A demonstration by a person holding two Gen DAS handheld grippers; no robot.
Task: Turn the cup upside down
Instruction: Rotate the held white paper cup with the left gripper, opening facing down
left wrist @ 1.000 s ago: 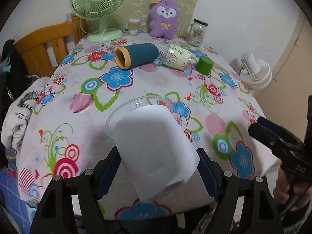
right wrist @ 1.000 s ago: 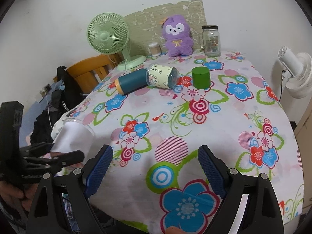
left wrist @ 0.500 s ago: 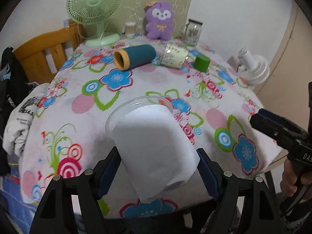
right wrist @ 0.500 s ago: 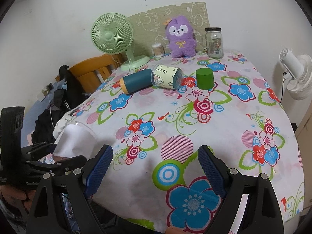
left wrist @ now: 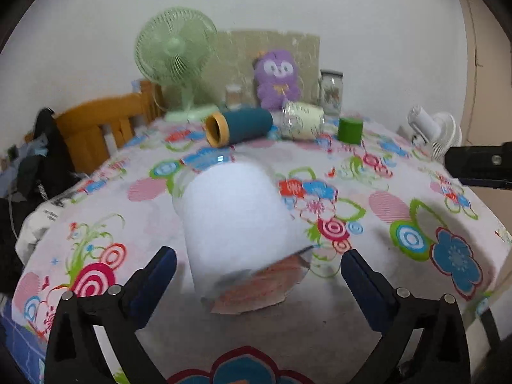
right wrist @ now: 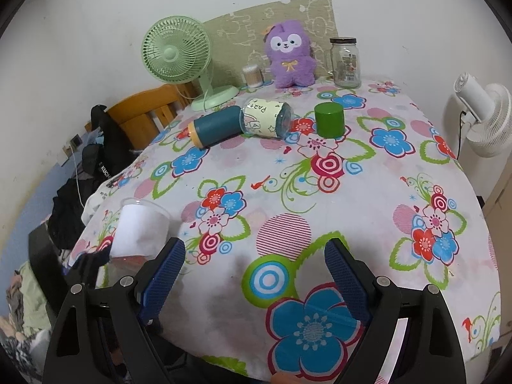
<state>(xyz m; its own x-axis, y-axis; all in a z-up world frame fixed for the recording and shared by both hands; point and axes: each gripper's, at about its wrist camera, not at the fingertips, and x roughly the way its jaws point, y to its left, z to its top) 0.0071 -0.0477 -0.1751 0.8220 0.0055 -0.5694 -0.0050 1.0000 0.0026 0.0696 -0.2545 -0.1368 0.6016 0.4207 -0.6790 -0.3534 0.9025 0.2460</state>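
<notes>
A second ago the left gripper (left wrist: 257, 257) was clamped on the cup (left wrist: 238, 220); now its fingers are spread wide and clear of it, the cup tilted and blurred over the near left edge of the floral tablecloth (right wrist: 320, 192). The right gripper (right wrist: 255, 272) gapes wide, holding nothing. A green fan (right wrist: 176, 51) and purple plush (right wrist: 289, 54) stand at the wall.

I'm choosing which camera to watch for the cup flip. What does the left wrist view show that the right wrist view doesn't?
Left wrist only: the open left gripper with blue fingers clear of the plastic cup, and the teal tumbler's yellow mouth.
Right wrist only: the open, empty right gripper.
Both: cup, tumbler, green cup, floral table.
</notes>
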